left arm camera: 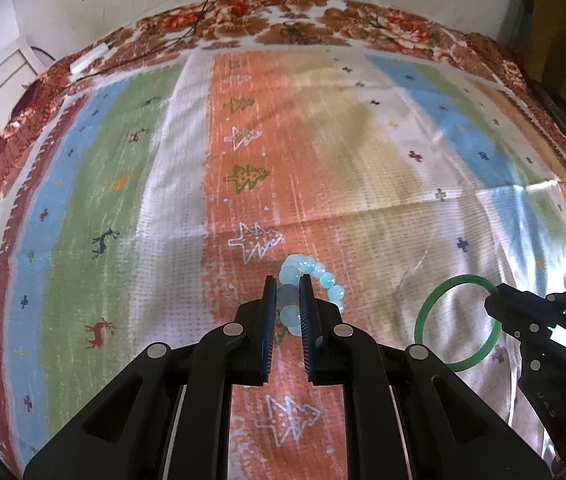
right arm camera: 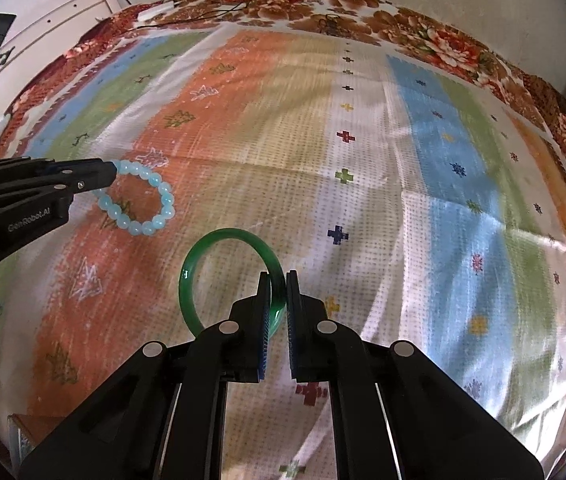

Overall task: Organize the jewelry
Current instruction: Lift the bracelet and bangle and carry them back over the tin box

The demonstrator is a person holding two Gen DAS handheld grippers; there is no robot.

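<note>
A pale blue beaded bracelet [left arm camera: 315, 276] hangs from my left gripper [left arm camera: 287, 286], which is shut on its beads above the striped cloth. From the right wrist view the same bracelet [right arm camera: 151, 204] dangles as a loop from the left gripper [right arm camera: 113, 170] at the left. A green glass bangle [right arm camera: 211, 256] is pinched by its rim in my right gripper [right arm camera: 279, 280], which is shut on it, the ring standing out to the left. In the left wrist view the bangle [left arm camera: 435, 312] shows at lower right, held by the right gripper [left arm camera: 491, 300].
A striped cloth [left arm camera: 243, 140] with tree and deer motifs covers the surface, bordered by a red floral fabric [left arm camera: 283, 24]. Black cables [left arm camera: 187, 32] and a small white block [left arm camera: 87, 58] lie at the far left edge. A white cabinet [right arm camera: 63, 12] stands behind.
</note>
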